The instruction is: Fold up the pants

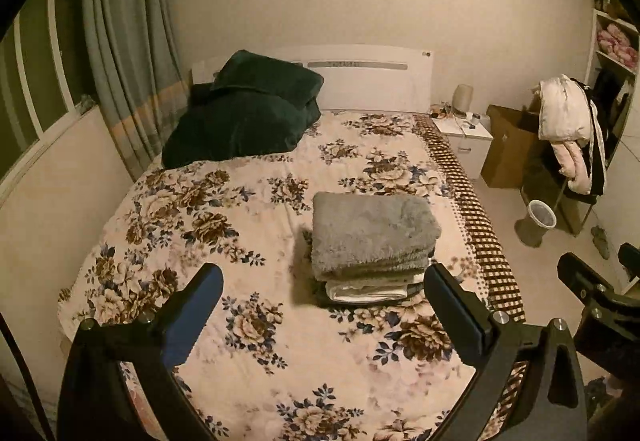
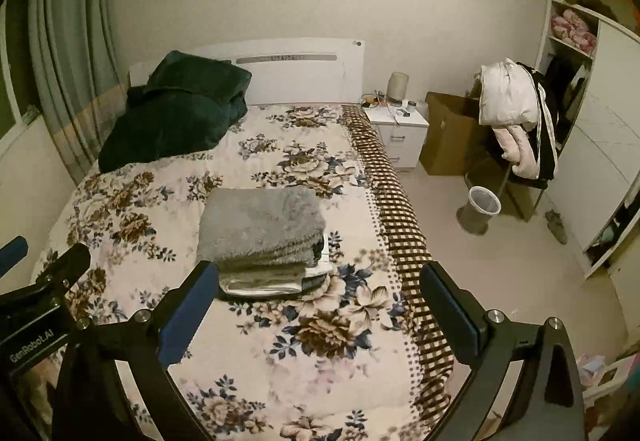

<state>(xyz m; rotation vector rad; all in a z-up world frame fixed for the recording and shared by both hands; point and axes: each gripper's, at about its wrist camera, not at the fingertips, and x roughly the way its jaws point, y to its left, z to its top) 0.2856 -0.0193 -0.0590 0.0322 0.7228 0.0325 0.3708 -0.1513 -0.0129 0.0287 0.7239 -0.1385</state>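
Both grippers are hanging above the near end of the bed, and each one is holding nothing. On the left gripper (image 1: 324, 283) the two fingers are standing wide apart, and on the right gripper (image 2: 320, 281) the two fingers are spread wide in the same way.

Just beyond the fingertips one stack of folded clothes (image 1: 370, 283) is lying on the floral bedspread (image 1: 224, 225), toward the right side of the bed. On top of it the grey fluffy pants (image 1: 372, 237) are sitting, folded into a thick rectangle. Their long axis is running left to right across the bed, and the layered edges are facing the near side. Under them a white folded piece and a dark piece are showing; I cannot tell how many pieces are lying in the stack.

Farther back, at the far left, one dark green blanket (image 1: 244, 117) is lying bunched against the white headboard (image 1: 368, 81).

To the right of the bed, one white nightstand (image 2: 400, 133) is carrying one lamp and some small items. Beside it one brown cardboard box (image 2: 448, 133) is standing open; its contents are hidden. On the floor one wastebasket (image 2: 482, 207) is standing, and its contents are unclear. One chair (image 2: 520, 145) is carrying pale clothes.
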